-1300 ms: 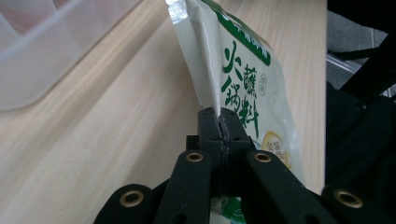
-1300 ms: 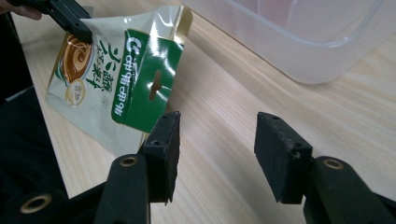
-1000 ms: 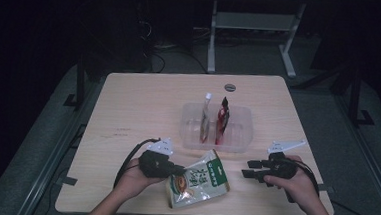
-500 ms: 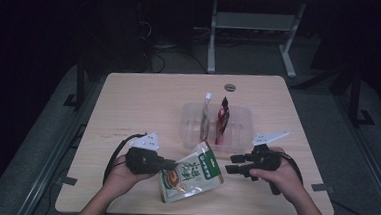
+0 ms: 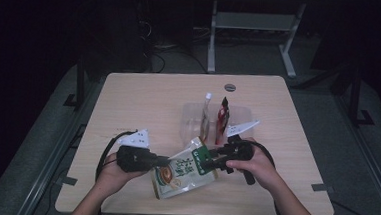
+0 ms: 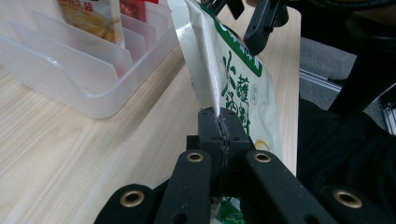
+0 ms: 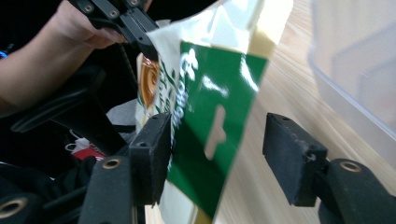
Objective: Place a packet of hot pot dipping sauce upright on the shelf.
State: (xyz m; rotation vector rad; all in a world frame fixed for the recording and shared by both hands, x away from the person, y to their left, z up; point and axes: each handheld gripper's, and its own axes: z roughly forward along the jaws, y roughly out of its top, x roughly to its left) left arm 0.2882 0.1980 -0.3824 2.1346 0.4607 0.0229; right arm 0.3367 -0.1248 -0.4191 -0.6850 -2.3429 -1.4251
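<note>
Holding the snack bag (image 5: 184, 170) low in the middle, the left gripper (image 6: 219, 128) pinches its edge. The right gripper (image 7: 215, 154), just opening wider, straddles the green top without squeezing. Next, it should close there.

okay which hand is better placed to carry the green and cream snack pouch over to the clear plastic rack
Left, probably. The left gripper is shut on the edge of the green and cream snack pouch, while the right gripper's jaws have just been opening and straddle its green top without pressing. The clear plastic rack lies just beyond.

Light wood table (image 5: 144, 99), grey floor (image 5: 360, 163), white frame (image 5: 213, 29) behind; surroundings dark, perhaps unlit.
</note>
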